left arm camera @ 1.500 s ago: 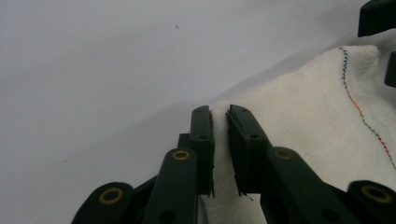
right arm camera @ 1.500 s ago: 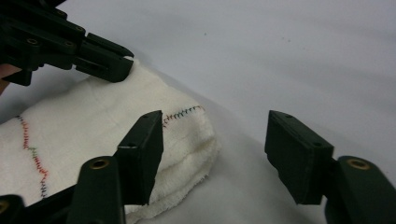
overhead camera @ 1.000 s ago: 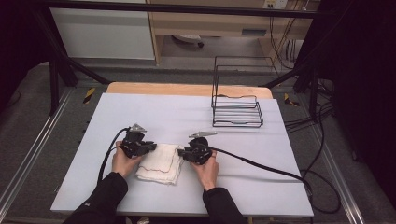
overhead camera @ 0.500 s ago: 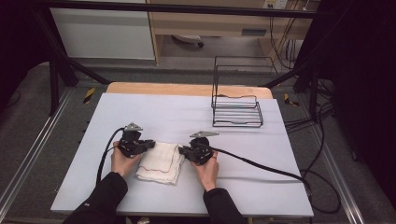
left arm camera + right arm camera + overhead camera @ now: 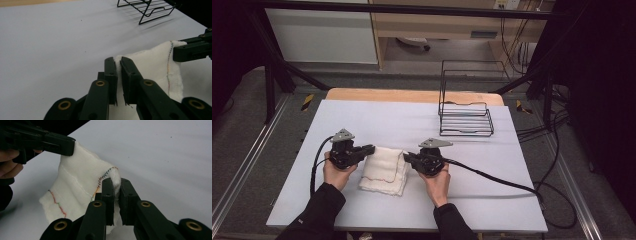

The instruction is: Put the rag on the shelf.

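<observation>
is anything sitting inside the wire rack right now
No, the black wire rack at the table's far right stands bare in the high view, while the white cloth lies nearer the person, pinched between the two grippers.

A black wire rack [image 5: 465, 119] stands on the far right part of the pale lilac table top [image 5: 387, 117], whose far edge shows a strip of light wood [image 5: 412, 95]. Beyond it stands a white cabinet [image 5: 322, 35].
</observation>
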Available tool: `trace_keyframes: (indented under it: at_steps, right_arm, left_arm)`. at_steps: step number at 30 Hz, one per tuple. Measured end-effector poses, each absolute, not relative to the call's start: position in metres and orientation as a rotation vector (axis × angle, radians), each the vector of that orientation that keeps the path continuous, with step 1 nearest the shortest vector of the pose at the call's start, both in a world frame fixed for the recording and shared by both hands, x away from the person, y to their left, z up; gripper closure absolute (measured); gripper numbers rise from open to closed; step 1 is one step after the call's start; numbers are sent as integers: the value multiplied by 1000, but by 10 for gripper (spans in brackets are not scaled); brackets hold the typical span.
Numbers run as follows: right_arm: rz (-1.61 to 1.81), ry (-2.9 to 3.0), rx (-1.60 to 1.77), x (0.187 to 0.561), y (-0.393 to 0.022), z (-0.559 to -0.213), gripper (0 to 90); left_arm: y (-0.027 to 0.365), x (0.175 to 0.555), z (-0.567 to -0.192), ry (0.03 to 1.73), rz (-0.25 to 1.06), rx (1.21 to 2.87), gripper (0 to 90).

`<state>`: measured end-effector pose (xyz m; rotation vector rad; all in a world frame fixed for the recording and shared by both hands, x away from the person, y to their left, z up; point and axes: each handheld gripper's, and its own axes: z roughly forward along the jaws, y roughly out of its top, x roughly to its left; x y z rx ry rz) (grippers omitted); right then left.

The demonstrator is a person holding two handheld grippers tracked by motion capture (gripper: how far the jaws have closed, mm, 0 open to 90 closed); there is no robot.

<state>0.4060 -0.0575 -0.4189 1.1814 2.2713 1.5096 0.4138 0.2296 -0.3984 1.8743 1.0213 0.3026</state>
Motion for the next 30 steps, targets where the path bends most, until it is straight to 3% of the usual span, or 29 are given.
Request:
trace_keyframes:
  at_steps: [30]
  right_arm:
    - [1607,2114,962,384,-80,-372,836]
  left_arm:
    - [217,379,-362,901,434,1704,834]
